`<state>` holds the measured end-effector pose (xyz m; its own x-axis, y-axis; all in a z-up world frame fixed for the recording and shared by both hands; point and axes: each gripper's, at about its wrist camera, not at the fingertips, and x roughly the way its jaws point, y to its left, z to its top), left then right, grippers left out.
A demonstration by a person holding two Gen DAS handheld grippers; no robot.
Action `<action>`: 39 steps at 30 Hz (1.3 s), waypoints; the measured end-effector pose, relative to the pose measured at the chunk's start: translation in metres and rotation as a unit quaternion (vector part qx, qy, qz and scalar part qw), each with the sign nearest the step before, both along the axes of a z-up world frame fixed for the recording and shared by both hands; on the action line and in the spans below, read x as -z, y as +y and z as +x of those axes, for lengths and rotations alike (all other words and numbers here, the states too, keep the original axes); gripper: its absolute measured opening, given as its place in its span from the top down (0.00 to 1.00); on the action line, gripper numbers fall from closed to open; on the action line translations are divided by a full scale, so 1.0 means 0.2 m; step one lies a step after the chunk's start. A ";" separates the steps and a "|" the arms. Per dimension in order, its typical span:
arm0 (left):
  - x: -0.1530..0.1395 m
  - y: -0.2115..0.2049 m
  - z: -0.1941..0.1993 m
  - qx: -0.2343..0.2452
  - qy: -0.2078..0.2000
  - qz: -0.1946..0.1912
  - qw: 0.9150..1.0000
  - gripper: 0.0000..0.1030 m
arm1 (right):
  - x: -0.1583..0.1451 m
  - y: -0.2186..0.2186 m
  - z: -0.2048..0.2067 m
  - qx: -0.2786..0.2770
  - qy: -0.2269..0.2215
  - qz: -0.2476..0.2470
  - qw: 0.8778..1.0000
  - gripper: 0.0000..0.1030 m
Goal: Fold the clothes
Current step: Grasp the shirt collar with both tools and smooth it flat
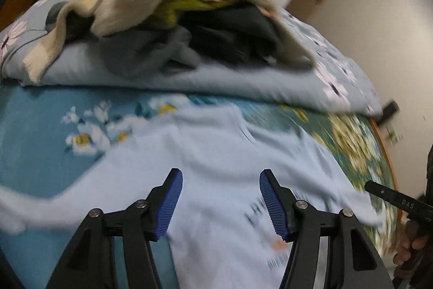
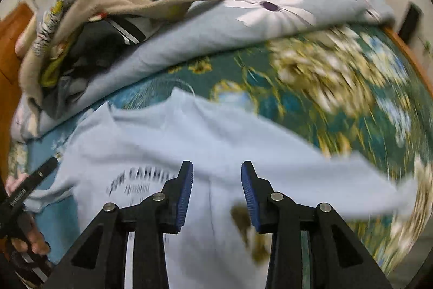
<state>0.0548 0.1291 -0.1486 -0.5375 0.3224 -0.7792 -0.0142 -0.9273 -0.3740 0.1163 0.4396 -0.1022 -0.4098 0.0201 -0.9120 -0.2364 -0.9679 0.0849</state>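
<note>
T-shirt, pale blue with dark print, lies spread on the floral bed sheet, in front of a heap of clothes on a folded quilt. Left hand-held gripper: jaws apart, nothing between. Right hand-held gripper: jaws apart above the shirt, empty.

My left gripper: black angular linkage arms, silver round pivot screws, blue ribbed pads on inner finger faces. My right gripper: same build, black frame, silver screws, blue ridged pads. Each wrist view shows other unit's black handle bar at frame edge, small white lettering on it, blurred, unreadable. Hand wraps handle; dark cuff at edge, unclear.
</note>
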 end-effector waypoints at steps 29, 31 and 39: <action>0.36 -0.07 -0.36 0.014 -0.069 -0.141 0.988 0.38 | 0.33 -0.21 -0.82 -0.169 -0.048 0.173 0.969 0.98; 0.35 -0.08 -0.36 0.011 -0.067 -0.140 0.988 0.38 | 0.37 -0.21 -0.80 -0.164 -0.060 0.171 0.970 0.97; 0.25 -0.11 -0.27 -0.039 -0.042 -0.126 0.990 0.38 | 0.06 -0.14 -0.51 -0.088 0.005 0.157 0.984 0.62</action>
<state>0.0017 0.1062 -0.1995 -0.4837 0.0708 -0.8723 0.0832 -0.9885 -0.1264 0.0149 0.4107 -0.1146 -0.4407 0.2282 -0.8682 -0.0637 -0.9727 -0.2234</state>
